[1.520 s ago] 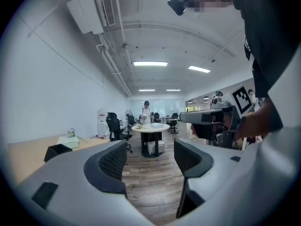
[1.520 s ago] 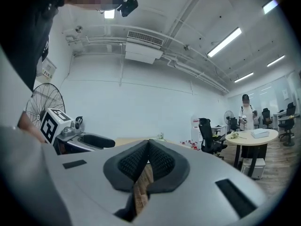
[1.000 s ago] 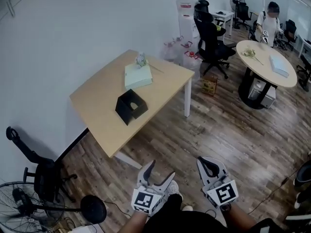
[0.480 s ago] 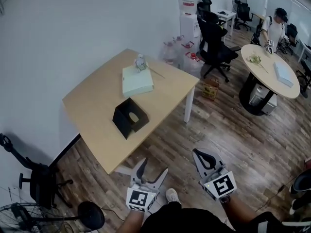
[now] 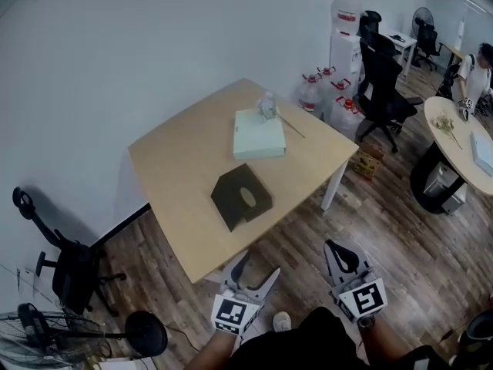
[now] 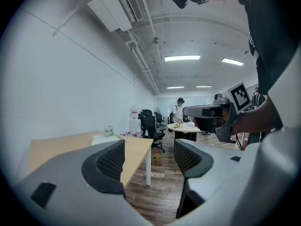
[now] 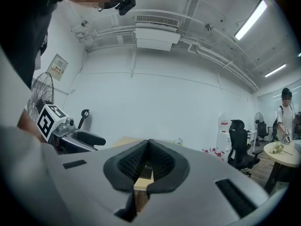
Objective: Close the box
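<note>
Two pale grey plastic two-jaw tools are carried: the left gripper point(image 5: 258, 268), whose jaws are closing with nothing between them, and the right gripper point(image 5: 337, 248). Each is built from broad, smooth, rounded shells drawn out into curved fingers. The fingers are lined with black ribbed rubber pads point(image 6: 109, 160). A white cube printed with black square markers point(image 5: 234, 313) is fixed at the rear of each tool. Small dark rectangular slots point(image 7: 233, 190) are set into the shells. A black top point(image 5: 304, 344) and a white shoe point(image 5: 281, 321) are worn, and a small black head camera point(image 7: 126, 3) is mounted above.
</note>
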Demonstrator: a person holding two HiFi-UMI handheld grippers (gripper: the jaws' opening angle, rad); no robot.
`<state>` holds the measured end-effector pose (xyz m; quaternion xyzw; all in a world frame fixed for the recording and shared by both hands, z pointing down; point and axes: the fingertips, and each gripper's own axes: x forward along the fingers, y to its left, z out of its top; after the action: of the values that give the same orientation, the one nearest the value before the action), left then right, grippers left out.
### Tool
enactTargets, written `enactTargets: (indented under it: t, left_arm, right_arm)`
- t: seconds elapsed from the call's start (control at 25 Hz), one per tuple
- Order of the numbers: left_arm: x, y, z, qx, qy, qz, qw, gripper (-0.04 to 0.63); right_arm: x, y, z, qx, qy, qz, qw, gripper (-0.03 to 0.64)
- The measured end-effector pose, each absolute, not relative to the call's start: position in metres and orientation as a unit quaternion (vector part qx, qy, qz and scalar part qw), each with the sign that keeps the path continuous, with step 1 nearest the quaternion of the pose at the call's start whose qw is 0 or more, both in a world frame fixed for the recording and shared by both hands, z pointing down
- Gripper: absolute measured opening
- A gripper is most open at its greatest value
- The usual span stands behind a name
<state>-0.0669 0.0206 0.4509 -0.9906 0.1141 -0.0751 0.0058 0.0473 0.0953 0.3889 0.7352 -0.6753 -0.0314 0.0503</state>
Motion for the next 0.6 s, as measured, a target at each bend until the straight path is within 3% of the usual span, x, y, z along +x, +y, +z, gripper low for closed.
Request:
enactTargets:
  t: [0.6]
  left_arm:
    - [-0.003,-0.058,0.462,-0.979,0.187,-0.085,0.008,0.321]
  right_arm:
    - [0.12,-0.014,0.397,0.675,-0.736,-0.036,0.039,0.012]
